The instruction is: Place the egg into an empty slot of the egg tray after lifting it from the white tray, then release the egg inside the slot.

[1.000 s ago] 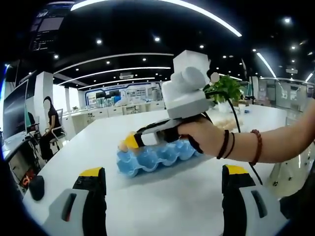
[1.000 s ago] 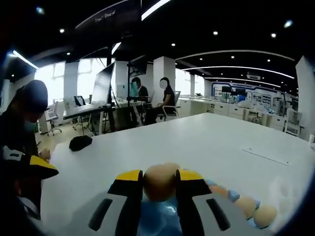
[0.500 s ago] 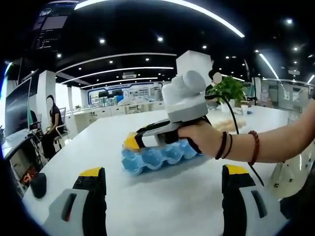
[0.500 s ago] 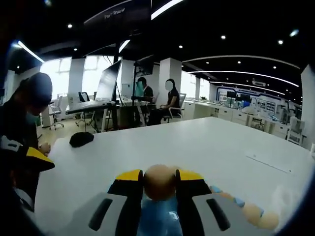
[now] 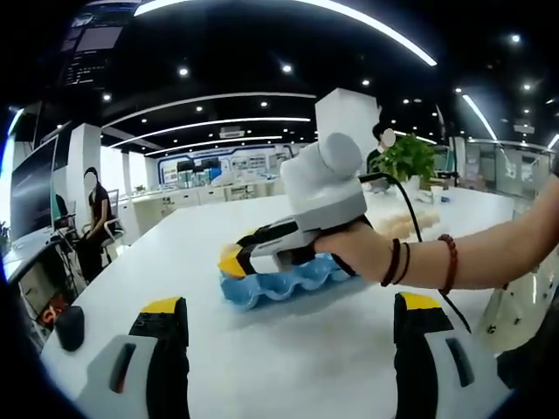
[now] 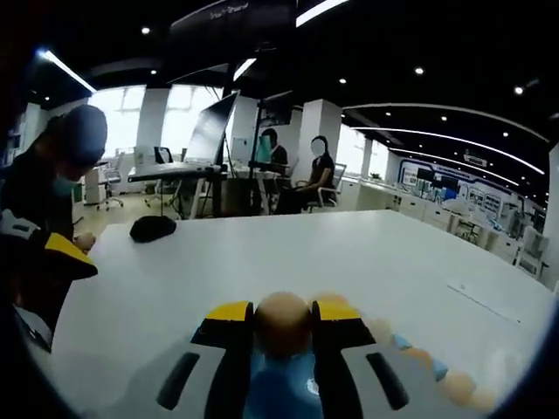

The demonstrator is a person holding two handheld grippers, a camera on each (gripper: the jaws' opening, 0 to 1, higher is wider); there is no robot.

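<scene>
Left gripper view: the left tool (image 5: 284,327) hangs wide open over the white worktop (image 5: 297,349), facing the right tool (image 5: 234,259) above the blue tray (image 5: 284,281). Right gripper view: the right tool (image 6: 283,316) grips the egg (image 6: 283,320) over the tray (image 6: 279,388).

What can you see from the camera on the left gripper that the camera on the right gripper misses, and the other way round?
The left gripper view alone shows the whole right gripper from outside, the hand holding it, the beaded wrist, and a potted plant. Its own left gripper stands open and empty.

The right gripper view alone shows the egg close up, clamped between the yellow-tipped jaws, and more eggs in the tray on the right.

Both show the white table, the blue egg tray and the dark-ceilinged office.
</scene>
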